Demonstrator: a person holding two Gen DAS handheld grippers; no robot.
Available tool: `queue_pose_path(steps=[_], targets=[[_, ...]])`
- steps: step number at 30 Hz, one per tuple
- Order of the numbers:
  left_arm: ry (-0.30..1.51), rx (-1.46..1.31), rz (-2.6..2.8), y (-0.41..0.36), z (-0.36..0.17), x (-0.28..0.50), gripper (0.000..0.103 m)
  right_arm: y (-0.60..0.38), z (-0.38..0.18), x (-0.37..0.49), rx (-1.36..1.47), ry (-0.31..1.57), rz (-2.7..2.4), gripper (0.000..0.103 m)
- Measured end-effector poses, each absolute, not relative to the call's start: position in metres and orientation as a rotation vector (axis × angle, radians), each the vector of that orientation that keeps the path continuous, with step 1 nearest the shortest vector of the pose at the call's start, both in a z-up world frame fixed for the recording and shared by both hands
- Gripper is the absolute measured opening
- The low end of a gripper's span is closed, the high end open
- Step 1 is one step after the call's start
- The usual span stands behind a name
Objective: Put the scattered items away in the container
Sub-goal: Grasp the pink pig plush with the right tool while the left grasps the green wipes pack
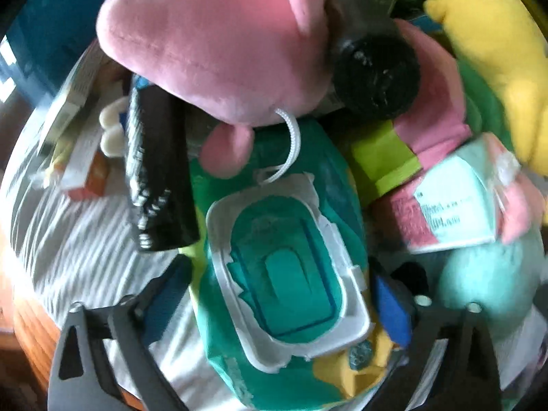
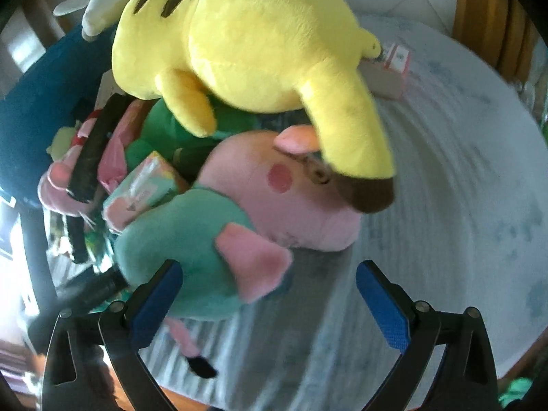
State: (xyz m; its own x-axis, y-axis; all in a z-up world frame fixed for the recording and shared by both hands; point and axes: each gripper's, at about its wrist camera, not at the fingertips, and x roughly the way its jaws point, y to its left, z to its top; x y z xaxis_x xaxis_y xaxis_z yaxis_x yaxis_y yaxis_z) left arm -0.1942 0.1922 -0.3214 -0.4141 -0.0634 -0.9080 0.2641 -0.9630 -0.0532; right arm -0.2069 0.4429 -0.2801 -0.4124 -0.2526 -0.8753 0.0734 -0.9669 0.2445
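Left gripper (image 1: 277, 308) gapes wide, straddling teal wipes pack (image 1: 281, 274) below pink plush (image 1: 212, 48). Best closed squarely across pack's sides, clear of lid flap. Right gripper (image 2: 270, 301) spread wide, empty, hovering level over striped cloth (image 2: 445, 205) beside mint-bodied pig plush (image 2: 191, 246). Container not identifiable.

the teal wet-wipes pack with a white flip lid (image 1: 284, 274) lies on the striped white cloth (image 1: 85, 257), with the black rectangular remote (image 1: 157, 178) just left of it and the pink plush toy (image 1: 212, 51) behind, overlapping its far end. in the right wrist view the yellow plush toy (image 2: 246, 41) rests on top of the pile, above the pink-headed plush pig in a mint shirt (image 2: 239, 205), and the small pink-and-white box (image 2: 394, 68) sits behind to the right.
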Motion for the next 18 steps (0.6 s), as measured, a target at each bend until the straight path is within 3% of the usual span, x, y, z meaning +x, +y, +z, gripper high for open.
queue_pose_path(steps=[1, 2, 8, 11, 13, 14, 18], targets=[[0.260, 1.577, -2.479, 0.188, -0.320, -0.191, 0.077, 0.440, -0.281, -0.207, 1.579, -0.276, -2.466, 0.103], [0.240, 1.578, -2.485, 0.183, -0.318, -0.187, 0.074, 0.437, -0.280, -0.208, 1.579, -0.300, -2.461, 0.103], [0.142, 1.592, -2.519, 0.159, -0.311, -0.171, 0.072, 0.417, -0.282, -0.213, 1.619, -0.408, -2.457, 0.103], [0.137, 1.616, -2.535, 0.154, -0.313, -0.173, 0.080, 0.411, -0.288, -0.219, 1.636, -0.477, -2.473, 0.103], [0.154, 1.628, -2.532, 0.150, -0.316, -0.176, 0.098, 0.410, -0.296, -0.226, 1.645, -0.557, -2.456, 0.103], [0.182, 1.631, -2.521, 0.145, -0.318, -0.178, 0.101, 0.409, -0.300, -0.229, 1.647, -0.590, -2.444, 0.103], [0.244, 1.629, -2.538, 0.139, -0.322, -0.183, 0.100, 0.405, -0.316, -0.247, 1.638, -0.643, -2.412, 0.103]])
